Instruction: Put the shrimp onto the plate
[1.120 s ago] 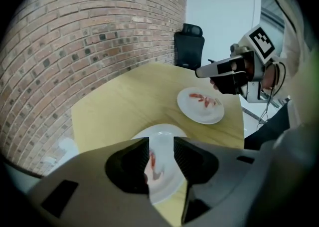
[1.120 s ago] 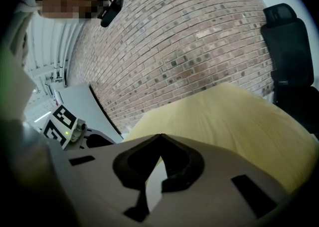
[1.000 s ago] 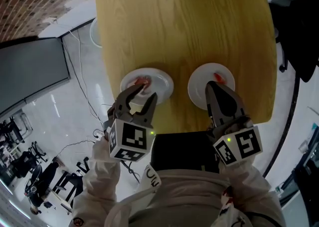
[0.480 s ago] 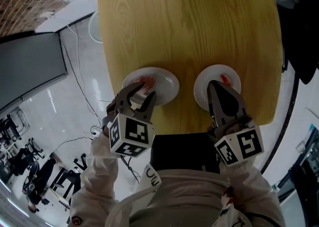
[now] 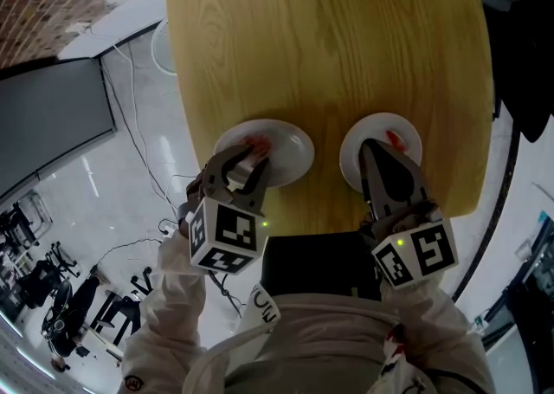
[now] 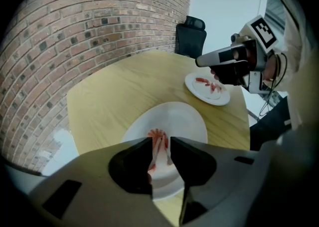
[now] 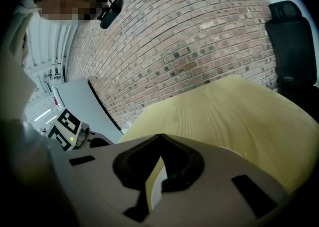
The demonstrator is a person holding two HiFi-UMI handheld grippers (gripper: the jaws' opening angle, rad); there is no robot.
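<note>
Two white plates stand on the wooden table (image 5: 329,46). The left plate (image 5: 290,154) (image 6: 187,121) bears one red shrimp (image 5: 254,145) (image 6: 158,143). My left gripper (image 5: 253,158) (image 6: 160,142) points steeply down at it; its jaws have just been closing, with the shrimp in the narrow gap between them, and I see no firm press. The right plate (image 5: 407,154) (image 6: 219,99) holds shrimp pieces (image 5: 395,138) (image 6: 208,84). My right gripper (image 5: 370,146) (image 6: 199,62) (image 7: 159,136) hangs shut and empty over that plate's near rim.
The table's near edge runs just under both plates. A black office chair (image 6: 192,36) (image 7: 294,41) stands beyond the far side, with a brick wall (image 6: 99,26) behind. Cables (image 5: 143,124) lie on the floor at the left.
My left gripper has sunk toward the left plate and its jaws have narrowed round the shrimp. The right gripper has stayed in place.
</note>
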